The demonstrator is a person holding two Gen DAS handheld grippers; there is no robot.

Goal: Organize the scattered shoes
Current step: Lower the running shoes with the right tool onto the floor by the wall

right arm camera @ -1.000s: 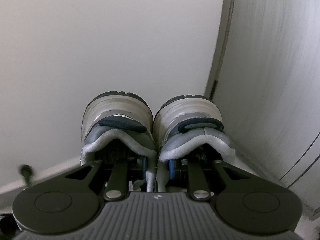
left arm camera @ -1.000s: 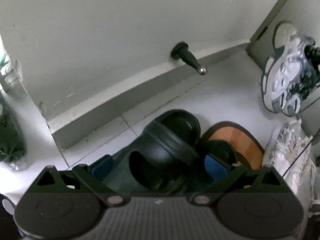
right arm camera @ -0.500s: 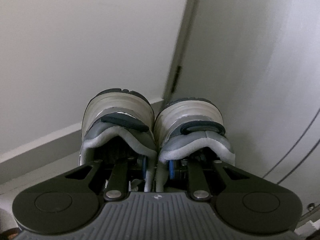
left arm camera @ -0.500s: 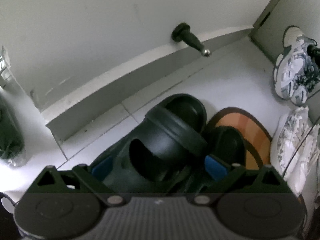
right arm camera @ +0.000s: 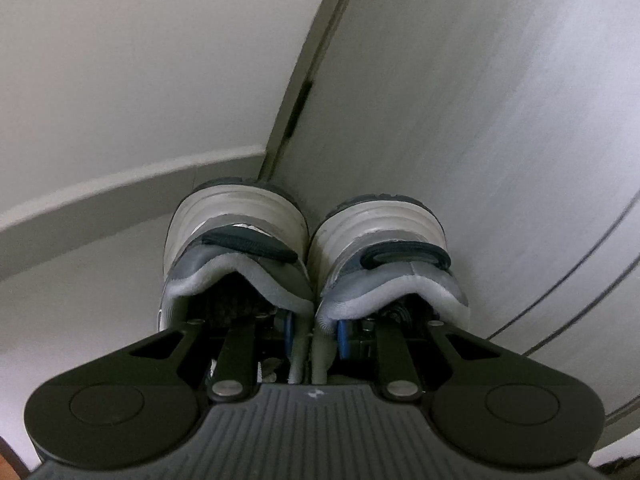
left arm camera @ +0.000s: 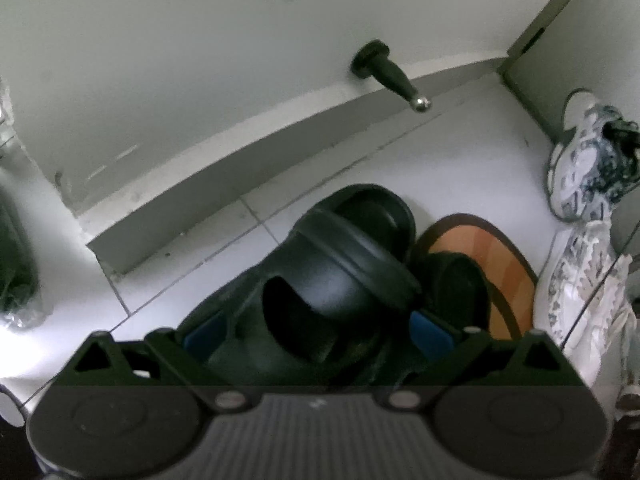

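Shoes fill both claws: in the left wrist view, the left gripper [left arm camera: 318, 330] stands wide around a black slide sandal [left arm camera: 340, 280], blue pads at its flanks, toe pointing away toward the baseboard [left arm camera: 256, 152], an orange-soled sandal [left arm camera: 486, 268] and white sneakers [left arm camera: 588, 208] to its right; whether it bears on the sandal I cannot tell; in the right wrist view, the right gripper [right arm camera: 313, 334] pinches the inner collars of a grey sneaker pair [right arm camera: 308, 248], heels toward the camera, toes aimed at the wall-and-door corner [right arm camera: 280, 136].

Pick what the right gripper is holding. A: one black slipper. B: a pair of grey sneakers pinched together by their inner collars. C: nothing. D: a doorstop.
B: the right gripper is shut on the grey sneakers, its blue pads inside the two collars, heels side by side.
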